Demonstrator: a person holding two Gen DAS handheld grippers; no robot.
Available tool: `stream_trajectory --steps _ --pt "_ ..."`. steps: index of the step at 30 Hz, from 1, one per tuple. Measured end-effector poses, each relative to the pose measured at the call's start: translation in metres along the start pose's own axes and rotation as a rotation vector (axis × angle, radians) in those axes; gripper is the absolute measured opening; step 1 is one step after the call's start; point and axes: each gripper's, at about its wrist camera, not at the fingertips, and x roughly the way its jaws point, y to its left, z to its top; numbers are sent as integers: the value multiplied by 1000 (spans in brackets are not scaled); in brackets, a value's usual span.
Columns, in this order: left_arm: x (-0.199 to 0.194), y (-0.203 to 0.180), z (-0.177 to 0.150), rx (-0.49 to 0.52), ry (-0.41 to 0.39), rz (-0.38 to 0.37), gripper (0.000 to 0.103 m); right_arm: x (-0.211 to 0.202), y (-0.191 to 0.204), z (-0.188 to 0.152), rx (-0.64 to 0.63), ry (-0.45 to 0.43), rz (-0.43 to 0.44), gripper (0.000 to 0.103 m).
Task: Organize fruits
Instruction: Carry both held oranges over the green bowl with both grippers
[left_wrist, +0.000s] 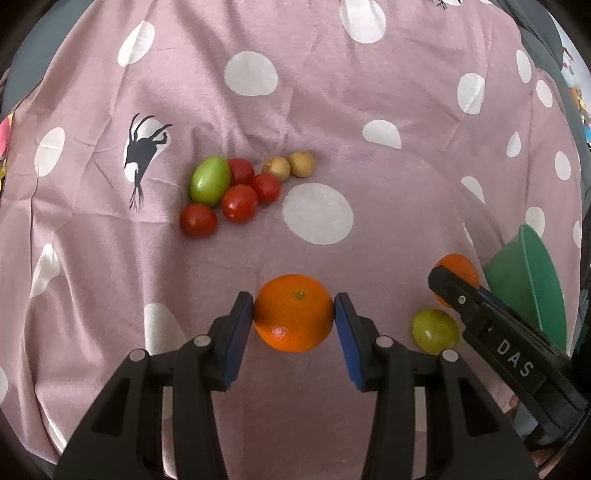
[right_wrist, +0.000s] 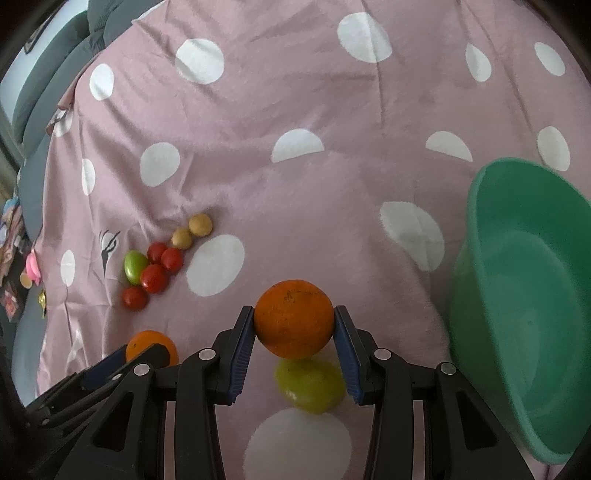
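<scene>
The left tongs (left_wrist: 294, 314) are clamped on a round orange mandarin with a small green stem scar (left_wrist: 293, 312), blue pads pressing its two sides. The right tongs (right_wrist: 294, 321) grip a second, duller round orange fruit (right_wrist: 293, 319) the same way, and it looks lifted off the pink polka-dot cloth (right_wrist: 258, 110), since a small yellow-green fruit (right_wrist: 309, 384) shows beneath it.

Taking the large green plastic bowl (right_wrist: 524, 295) as the landmark: the right-held orange is just left of its rim, the yellow-green fruit lies below that orange on the cloth, and the left-held mandarin is farther left again. Well to the left of the bowl sits a tight cluster of four red tomatoes (left_wrist: 239, 203), one glossy green oval fruit (left_wrist: 209, 180) and two small tan round fruits (left_wrist: 290, 166).

Judging from here, the main risk is a slip: both oranges are smooth spheres held only at their widest points, so a jerk or a slight loosening could let one roll out and knock the fruit below. The two tools are also close together, so a careless swing toward the bowl could make them collide. The bowl appears tilted, so fruit dropped near its rim might bounce out.
</scene>
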Motion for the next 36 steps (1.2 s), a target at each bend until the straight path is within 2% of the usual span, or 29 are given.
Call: stream_trajectory --steps 8,23,29,36 --pt "-2 -15 5 48 -17 -1 45 -8 -3 -2 9 -33 -16 44" --pt "-24 -39 12 124 -87 -27 45 -39 -11 2 42 -125 21 44" --pt "-28 -61 16 160 -99 -65 45 -61 -25 5 66 -186 -15 44" --pt "-34 -96 21 249 -117 -102 45 -83 -55 6 132 -245 -53 44"
